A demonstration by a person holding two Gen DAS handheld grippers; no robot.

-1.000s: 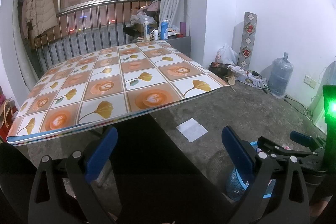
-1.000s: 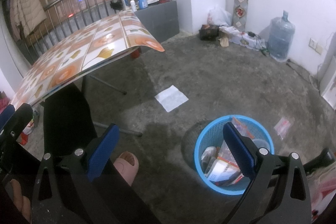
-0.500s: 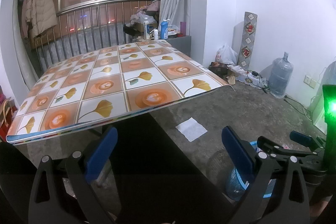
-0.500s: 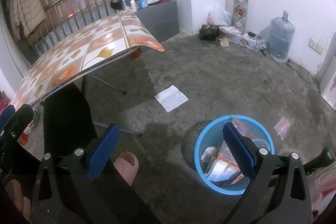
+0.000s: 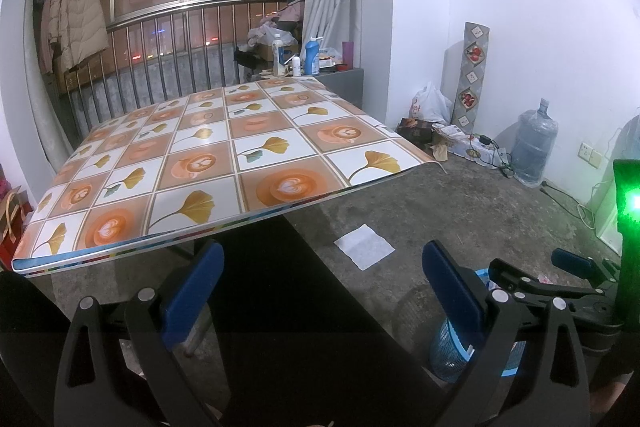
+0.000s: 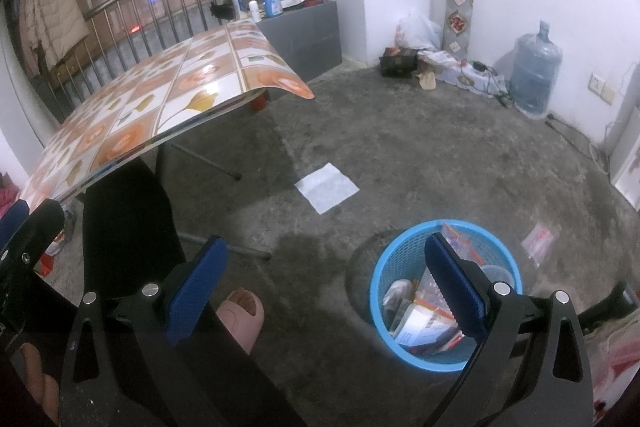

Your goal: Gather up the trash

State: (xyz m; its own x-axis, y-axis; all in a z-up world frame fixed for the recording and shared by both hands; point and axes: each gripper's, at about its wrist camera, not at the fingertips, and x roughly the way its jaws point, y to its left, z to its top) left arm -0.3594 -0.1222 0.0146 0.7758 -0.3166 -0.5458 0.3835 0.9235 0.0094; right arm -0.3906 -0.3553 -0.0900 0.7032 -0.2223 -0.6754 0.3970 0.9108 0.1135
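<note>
Counting one tissue [image 6: 327, 187], one basket [image 6: 384, 259]

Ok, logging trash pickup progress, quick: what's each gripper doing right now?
Left gripper: open, holding nothing.
Right gripper: open, holding nothing.

Concrete floor [image 6: 440, 163]: white paper sheet [image 6: 327, 187], blue basket [image 6: 384, 267] holding trash, clear packet [image 6: 538, 239], water jug [image 6: 534, 71].
</note>
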